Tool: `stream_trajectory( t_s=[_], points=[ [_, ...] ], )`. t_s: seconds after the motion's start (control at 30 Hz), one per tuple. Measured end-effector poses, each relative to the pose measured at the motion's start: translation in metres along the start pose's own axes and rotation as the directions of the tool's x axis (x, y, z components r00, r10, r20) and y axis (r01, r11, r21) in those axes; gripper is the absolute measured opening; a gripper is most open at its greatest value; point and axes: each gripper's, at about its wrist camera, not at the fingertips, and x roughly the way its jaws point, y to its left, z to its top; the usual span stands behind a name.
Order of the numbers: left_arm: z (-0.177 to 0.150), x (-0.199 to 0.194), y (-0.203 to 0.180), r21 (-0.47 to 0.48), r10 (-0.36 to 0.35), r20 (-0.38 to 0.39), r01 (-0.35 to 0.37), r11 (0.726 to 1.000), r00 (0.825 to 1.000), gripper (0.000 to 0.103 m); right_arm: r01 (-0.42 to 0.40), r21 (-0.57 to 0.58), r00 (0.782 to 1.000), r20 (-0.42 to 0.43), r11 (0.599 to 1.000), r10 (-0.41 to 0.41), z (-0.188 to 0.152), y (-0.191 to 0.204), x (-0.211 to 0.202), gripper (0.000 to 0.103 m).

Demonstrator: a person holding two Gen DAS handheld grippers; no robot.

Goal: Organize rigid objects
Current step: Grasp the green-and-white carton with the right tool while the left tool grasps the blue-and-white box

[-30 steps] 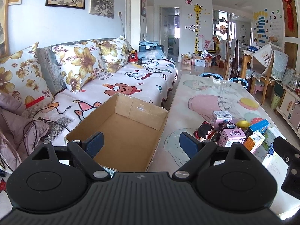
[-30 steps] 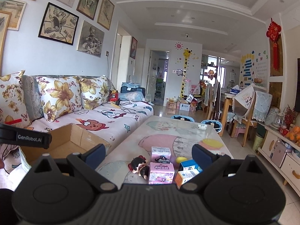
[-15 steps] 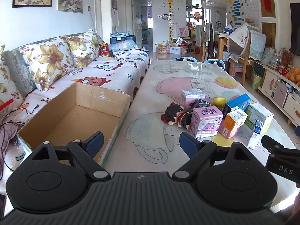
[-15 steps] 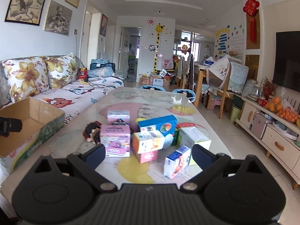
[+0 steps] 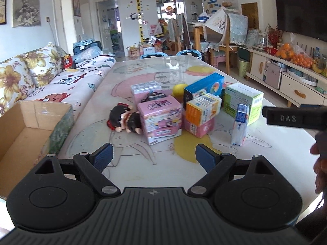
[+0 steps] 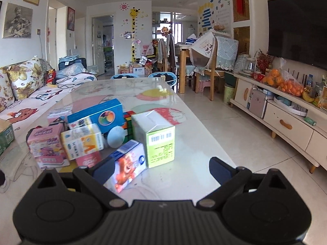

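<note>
Cardboard box (image 5: 30, 134) hugs table edge; left gripper (image 5: 154, 156), right gripper (image 6: 161, 168) gape, empty.

Readable lettering near the green box

"DAS" stands in raised letters on the black bar (image 5: 294, 118) just right of the green box (image 5: 243, 100); that box carries a barcode label (image 6: 160, 137), its digits and other print too blurred to read.

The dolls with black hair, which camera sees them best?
The left wrist camera. There the two dolls lie in full view on the table, beside the pink box. In the right wrist view the boxes hide them; at most a dark sliver shows beside the pink box.
</note>
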Motion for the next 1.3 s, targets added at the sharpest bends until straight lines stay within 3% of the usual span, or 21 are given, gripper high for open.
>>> stream_trajectory(
  t_s=[0.27,0.47,0.67,0.77,0.83,0.97,1.1,1.3],
  points=[
    [0.0,0.005,-0.045,0.081,-0.116,-0.008,0.116,0.99,0.993,0.103,-0.05,0.052,0.998,-0.038,0.997,0.052,0.016,-0.025,0.045,0.084],
    [0.007,0.019,-0.079,0.112,-0.161,-0.015,0.162,0.98,0.987,0.1,-0.19,0.086,0.979,-0.061,0.978,0.195,0.025,-0.03,0.068,0.084],
    [0.013,0.038,-0.114,0.144,-0.199,-0.041,0.203,0.969,0.979,0.094,-0.261,0.097,0.958,-0.099,0.96,0.271,0.032,-0.028,0.09,0.082],
    [0.017,0.044,-0.127,0.158,-0.203,-0.047,0.208,0.965,0.978,0.085,-0.284,0.088,0.946,-0.134,0.955,0.294,0.03,-0.028,0.103,0.077],
    [0.02,0.048,-0.134,0.16,-0.21,-0.05,0.216,0.963,0.976,0.073,-0.3,0.1,0.939,-0.145,0.949,0.312,0.031,-0.03,0.108,0.075],
    [0.024,0.052,-0.145,0.176,-0.208,-0.054,0.215,0.961,0.977,0.053,-0.317,0.11,0.93,-0.159,0.942,0.332,0.031,-0.034,0.11,0.055],
    [0.032,0.068,-0.144,0.156,-0.205,-0.067,0.213,0.965,0.977,0.031,-0.315,0.086,0.932,-0.162,0.945,0.325,0.032,-0.033,0.106,0.051],
    [0.031,0.066,-0.128,0.106,-0.18,-0.087,0.189,0.976,0.98,0.028,-0.295,0.038,0.942,-0.158,0.955,0.297,0.032,-0.03,0.095,0.05]
  ],
)
